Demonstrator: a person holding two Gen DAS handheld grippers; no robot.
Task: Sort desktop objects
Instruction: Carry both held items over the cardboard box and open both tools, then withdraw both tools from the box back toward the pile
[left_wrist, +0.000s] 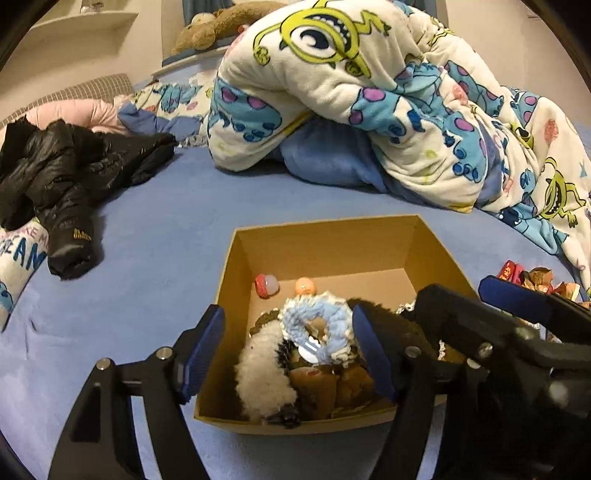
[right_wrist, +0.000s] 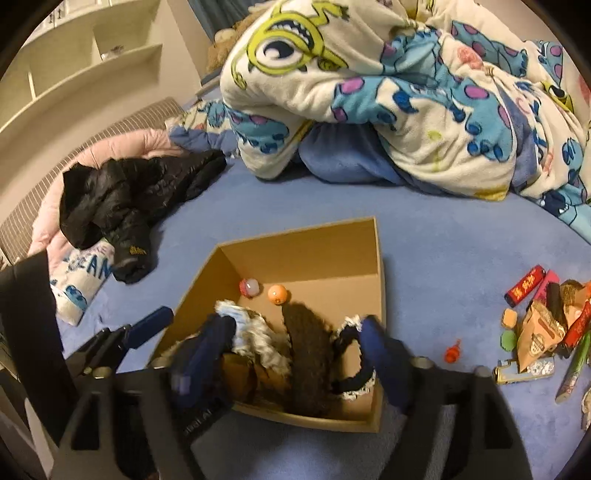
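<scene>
An open cardboard box (left_wrist: 439, 251) (right_wrist: 380, 273) sits on the blue bed sheet. It holds a pile of fluffy scrunchies, plus a pink ball (left_wrist: 266, 285) and an orange ball (right_wrist: 277, 293). My left gripper (left_wrist: 288, 343) is open over the box's near end. A light blue scrunchie (left_wrist: 332, 317) lies on the pile between its fingers, and the pads do not press on it. My right gripper (right_wrist: 295, 347) is also open. A dark brown scrunchie (right_wrist: 306, 350) and a black-and-white lace one (right_wrist: 351, 369) lie between its fingers.
Snack wrappers (right_wrist: 539, 332), a red packet (right_wrist: 524, 288) and a small orange thing (right_wrist: 452, 354) lie loose right of the box. A black jacket (right_wrist: 122, 206) lies at the left. A bunched cartoon blanket (right_wrist: 369, 92) fills the back.
</scene>
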